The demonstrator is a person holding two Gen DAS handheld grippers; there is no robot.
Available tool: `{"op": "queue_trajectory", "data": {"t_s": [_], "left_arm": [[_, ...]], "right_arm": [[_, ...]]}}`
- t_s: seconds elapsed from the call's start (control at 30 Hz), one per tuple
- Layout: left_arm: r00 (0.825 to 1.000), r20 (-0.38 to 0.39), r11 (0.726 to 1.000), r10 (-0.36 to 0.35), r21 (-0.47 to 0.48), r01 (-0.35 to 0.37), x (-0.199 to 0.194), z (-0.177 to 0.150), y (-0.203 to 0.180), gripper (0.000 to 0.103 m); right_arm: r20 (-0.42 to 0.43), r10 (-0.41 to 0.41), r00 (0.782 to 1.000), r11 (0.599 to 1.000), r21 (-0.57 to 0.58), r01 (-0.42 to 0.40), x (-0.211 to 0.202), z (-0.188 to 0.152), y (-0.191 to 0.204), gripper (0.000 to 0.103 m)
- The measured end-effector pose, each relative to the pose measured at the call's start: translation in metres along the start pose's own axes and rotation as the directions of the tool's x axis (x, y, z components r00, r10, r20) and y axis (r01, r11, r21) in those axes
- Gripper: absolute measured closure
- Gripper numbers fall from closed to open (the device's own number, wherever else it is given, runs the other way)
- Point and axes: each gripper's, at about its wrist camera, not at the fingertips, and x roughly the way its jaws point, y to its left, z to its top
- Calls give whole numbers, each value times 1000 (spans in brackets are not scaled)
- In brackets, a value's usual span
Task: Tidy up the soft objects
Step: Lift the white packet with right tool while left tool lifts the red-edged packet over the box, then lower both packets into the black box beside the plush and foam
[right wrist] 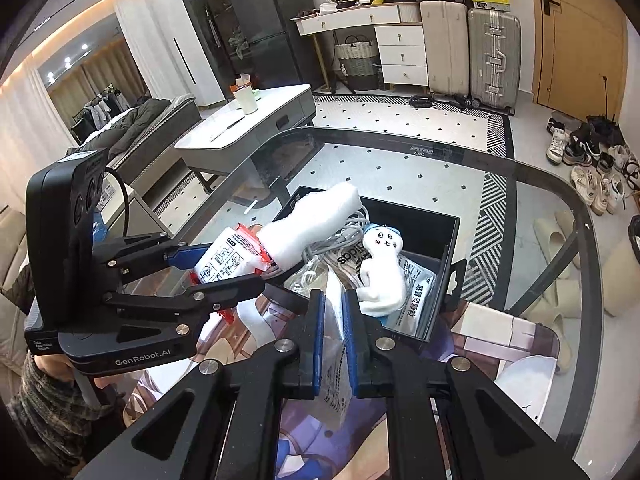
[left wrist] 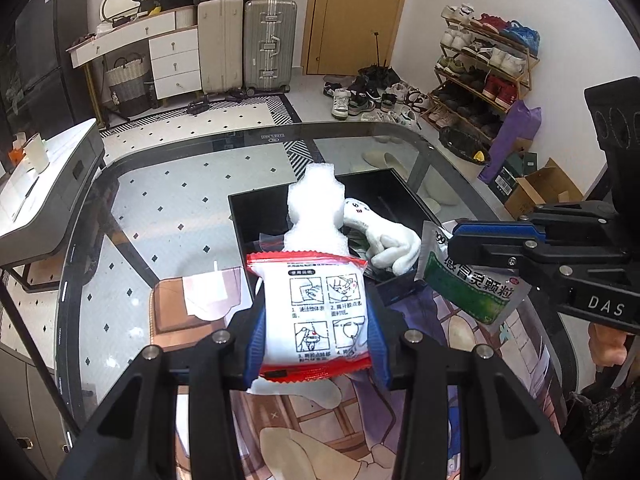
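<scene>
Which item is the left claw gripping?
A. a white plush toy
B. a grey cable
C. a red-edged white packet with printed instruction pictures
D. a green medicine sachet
C: the left claw is shut on the red-edged packet; the plush toy lies in the black bin.

One black box sits on one glass table. Two suitcases stand by one door. Two grippers each pinch one packet (one red-edged, one green). One white plush toy lies inside.
</scene>
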Motion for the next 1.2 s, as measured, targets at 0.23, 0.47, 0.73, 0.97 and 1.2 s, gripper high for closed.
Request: {"op": "queue_trajectory", "data": {"t_s": [0.23,0.47,0.73,0.97,1.2], "left_arm": [[1000,17,1000,-13,-4,13,-3,8,0,62],[1000,13,1000,-8,-15,8,-1,12,6,62],[1000,-3,999,-29,-36,29,12,21,12,62],[999,-17,998,-48,-32,48,26,31,12,62],[996,-41,997,-74,-35,73,45,37,13,62]], "right_arm": [[2,27,1000,1000,10,-27,-2,-1,1,95],[29,44,999,999,18,-45,-15,2,1,95],[60,41,997,999,26,-43,-26,15,-2,95],[62,29,998,999,33,-32,-18,34,-10,95],[45,23,999,998,56,-26,4,46,-21,95]]}}
